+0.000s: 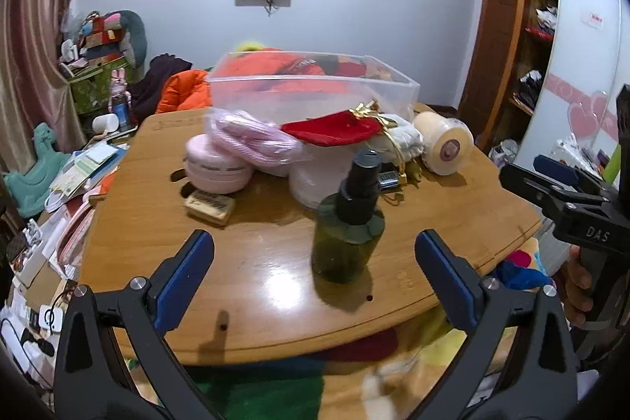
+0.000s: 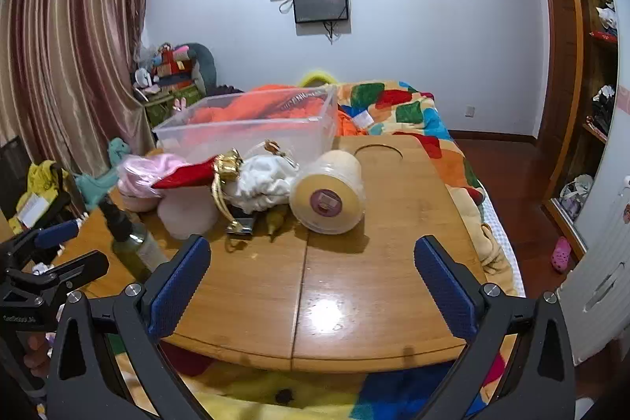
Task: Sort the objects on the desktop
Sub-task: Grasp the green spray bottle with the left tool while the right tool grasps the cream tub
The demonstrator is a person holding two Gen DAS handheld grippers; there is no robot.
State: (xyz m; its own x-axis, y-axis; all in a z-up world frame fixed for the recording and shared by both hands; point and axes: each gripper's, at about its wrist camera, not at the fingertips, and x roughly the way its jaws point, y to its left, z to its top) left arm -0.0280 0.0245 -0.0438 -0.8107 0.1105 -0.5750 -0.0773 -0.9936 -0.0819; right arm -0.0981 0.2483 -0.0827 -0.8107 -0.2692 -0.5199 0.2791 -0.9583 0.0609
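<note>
Standing upright near the front of the wooden table (image 1: pixel 252 262), the green spray bottle (image 1: pixel 348 223) is the nearest candidate for sorting; its long axis runs vertical, dark cap pointing up. It sits just ahead of the left gripper (image 1: pixel 313 278) and between the lines of its two blue pads, not touched. Both sets of tongs are spread wide and hold nothing; the right gripper (image 2: pixel 311 282) hangs over bare tabletop at the near edge. Judgement on handling: the bottle looks like smooth rigid plastic, probably light, somewhat slick and tippy given its narrow base, so a squeeze across the broad body below the shoulder seems safer than the thin neck. Behind it lies a heap: a pink round case (image 1: pixel 216 168), pink cloth (image 1: pixel 256 138), a red pouch (image 1: pixel 334 130) with gold ribbon, white cloth (image 2: pixel 262 182), all soft and likely to sag, best pinched at a bunched fold. The cream roll (image 2: pixel 330 193) lies on its side, its axis roughly toward the right camera, flat end facing forward; stiff, may roll if nudged, so take it across the curved sides. The clear plastic bin (image 1: pixel 315 85) at the far edge looks the likely destination.
</note>
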